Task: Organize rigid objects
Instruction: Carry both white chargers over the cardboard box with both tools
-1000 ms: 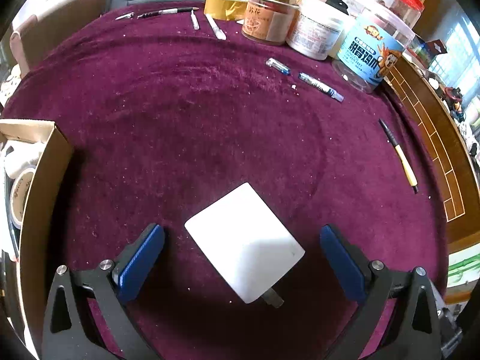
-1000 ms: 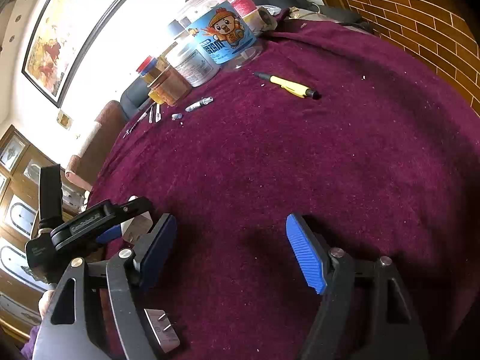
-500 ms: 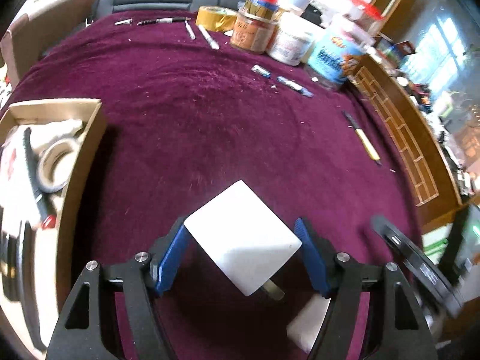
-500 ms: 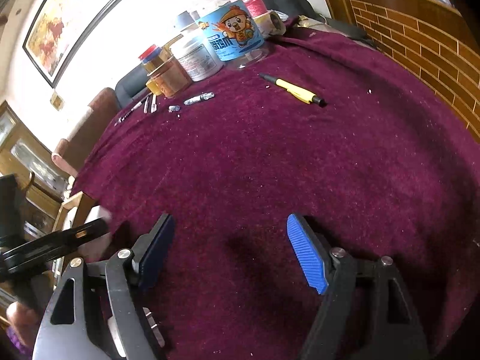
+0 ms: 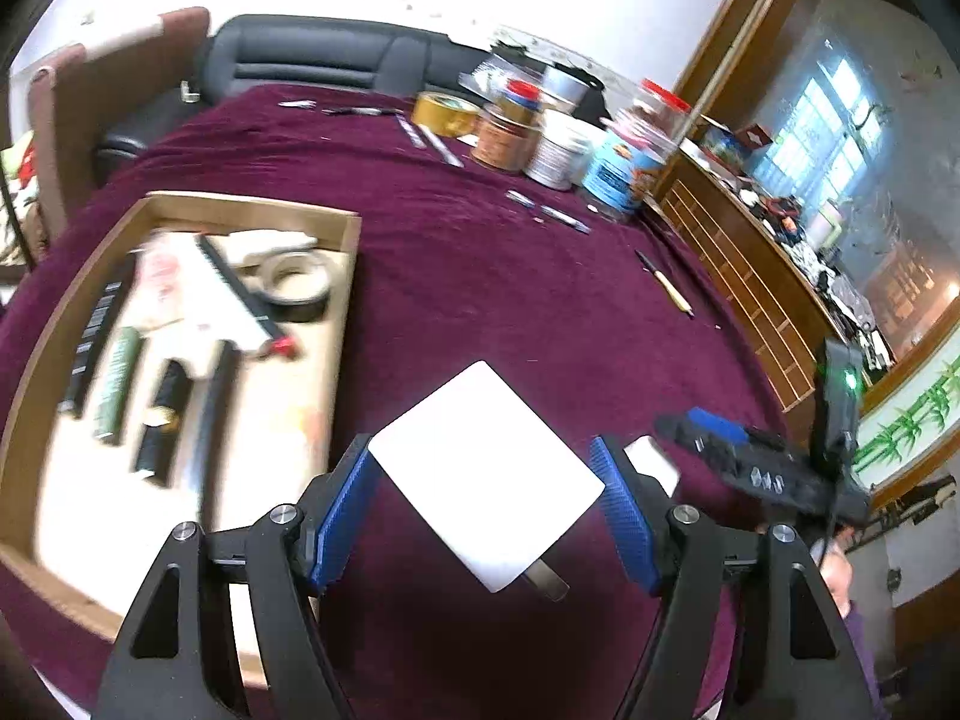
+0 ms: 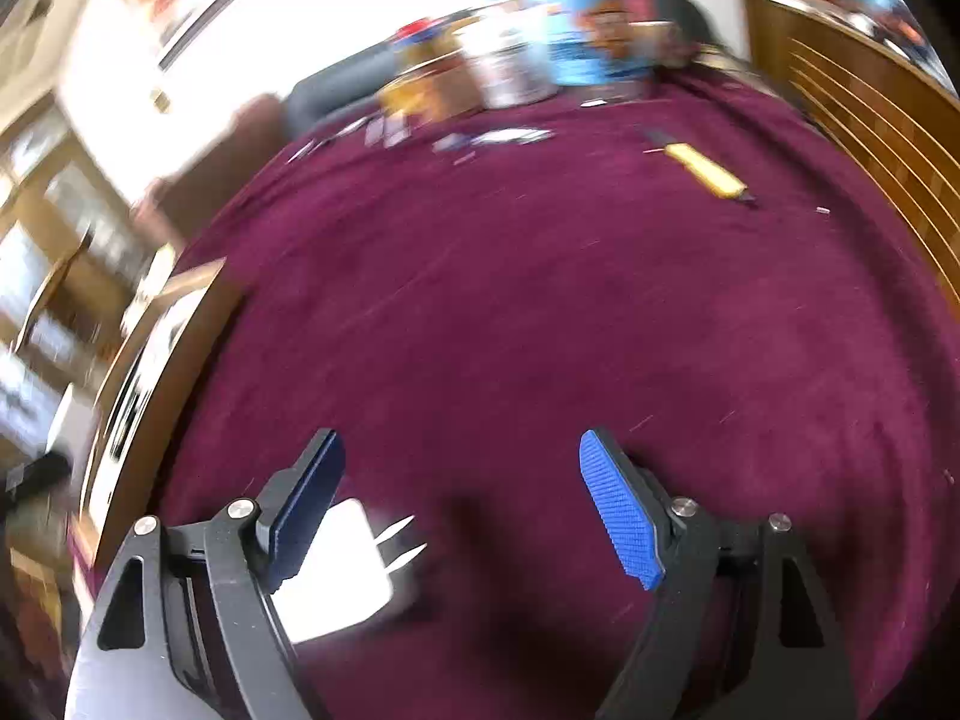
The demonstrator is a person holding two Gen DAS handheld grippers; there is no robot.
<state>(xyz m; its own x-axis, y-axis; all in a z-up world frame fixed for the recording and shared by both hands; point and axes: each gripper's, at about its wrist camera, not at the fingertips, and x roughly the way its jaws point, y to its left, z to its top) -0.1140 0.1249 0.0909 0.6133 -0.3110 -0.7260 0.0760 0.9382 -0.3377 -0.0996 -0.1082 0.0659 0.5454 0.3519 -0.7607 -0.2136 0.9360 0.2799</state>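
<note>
Your left hand-held gripper is clamping a white charger between its blue pads, carrying it above the maroon desk just beside the wooden box of stationery. Your right hand-held gripper is opening with nothing between its pads; a second white charger is lying on the cloth by its left finger. Jars and a black sofa are sitting at the far edge.

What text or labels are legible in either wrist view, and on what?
None can be read.
Blue-label jar: print and cartoon too blurred.
White tub: label print too small.
Amber jar: markings illegible.
Cardboard tray: its items are motion-smeared.
Right wrist view: all jars blurred.
</note>
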